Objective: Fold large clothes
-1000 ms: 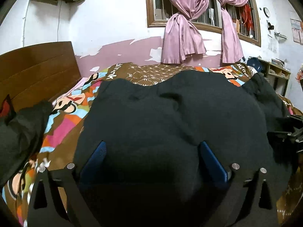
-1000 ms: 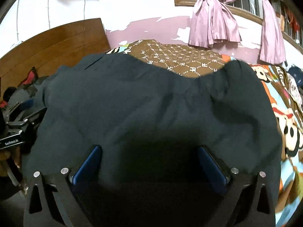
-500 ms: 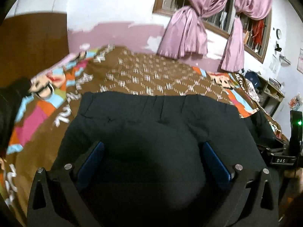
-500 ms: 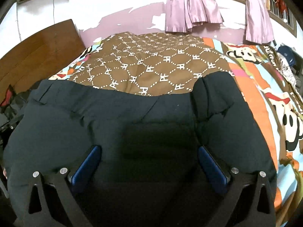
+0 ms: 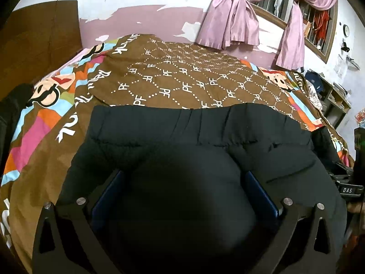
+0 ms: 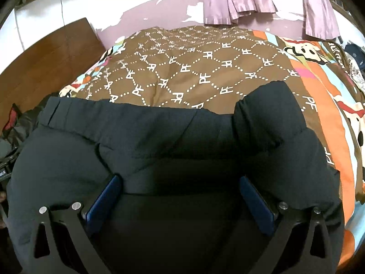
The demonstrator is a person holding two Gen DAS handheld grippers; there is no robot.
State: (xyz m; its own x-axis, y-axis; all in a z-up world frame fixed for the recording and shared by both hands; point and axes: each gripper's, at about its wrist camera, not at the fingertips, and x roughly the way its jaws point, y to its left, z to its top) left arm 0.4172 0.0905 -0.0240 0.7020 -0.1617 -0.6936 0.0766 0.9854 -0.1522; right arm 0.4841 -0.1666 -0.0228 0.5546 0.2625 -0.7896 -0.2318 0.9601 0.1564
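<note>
Garment lowered onto bed; left tool, right tool spread wide, fabric bunched between.

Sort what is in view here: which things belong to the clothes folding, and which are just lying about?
Part of the job:
- black garment, spread on the bed
- left tongs, fabric bunched between the fingers
- right tongs, likewise
- patterned bedspread, the folding surface

Just lying about:
- dark clothing by the headboard
- pink curtains
- shelf clutter
</note>
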